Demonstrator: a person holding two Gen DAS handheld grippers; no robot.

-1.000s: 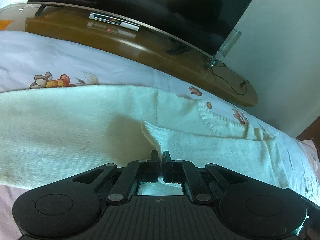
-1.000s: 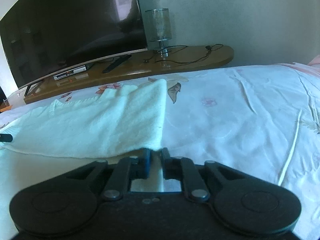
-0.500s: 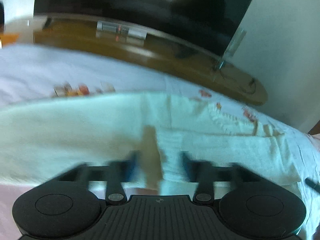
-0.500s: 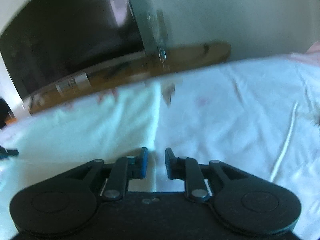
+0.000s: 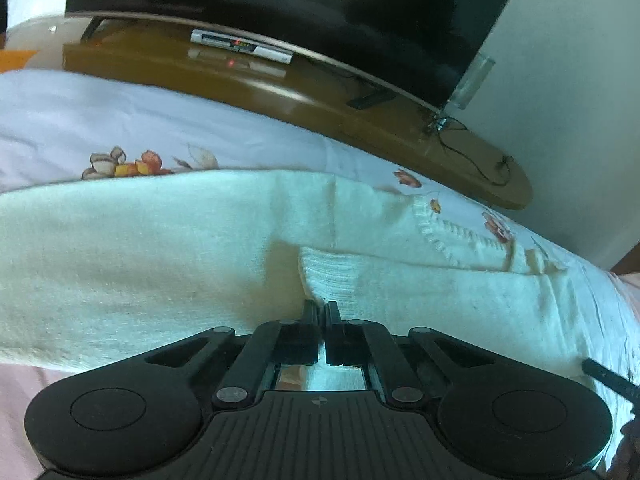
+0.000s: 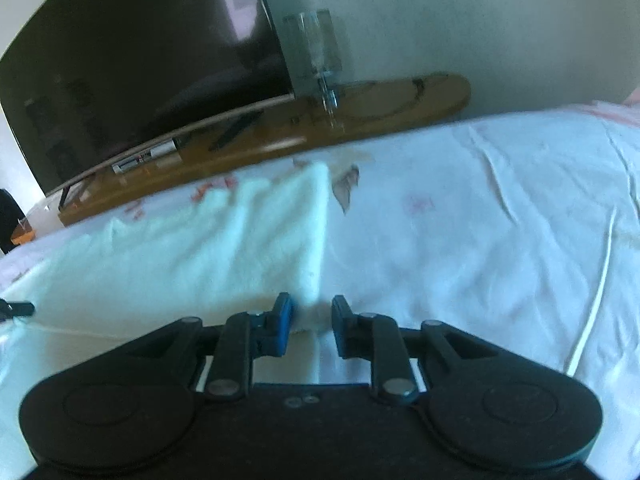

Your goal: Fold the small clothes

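Observation:
A white knitted sweater [image 5: 160,248] lies spread across the bed, with one sleeve folded over its body. My left gripper [image 5: 322,309] is shut on the ribbed cuff [image 5: 332,276] of that sleeve, low over the cloth. In the right wrist view the same sweater [image 6: 192,248] lies to the left, its near right corner [image 6: 310,308] reaching between the jaws of my right gripper [image 6: 312,312]. Those jaws stand a little apart and the pads do not press the cloth. A black fingertip of the right gripper [image 5: 608,376] shows at the left view's right edge.
A floral white bedsheet [image 6: 480,208] covers the bed to the right of the sweater. Behind the bed runs a wooden TV bench [image 5: 360,120] with a large dark television [image 5: 280,4], a set-top box [image 5: 240,46], cables and a glass lamp [image 6: 316,52].
The left jaws opened over the cuff half a second ago and have shut on it again. The right jaws have parted from the sweater's corner.

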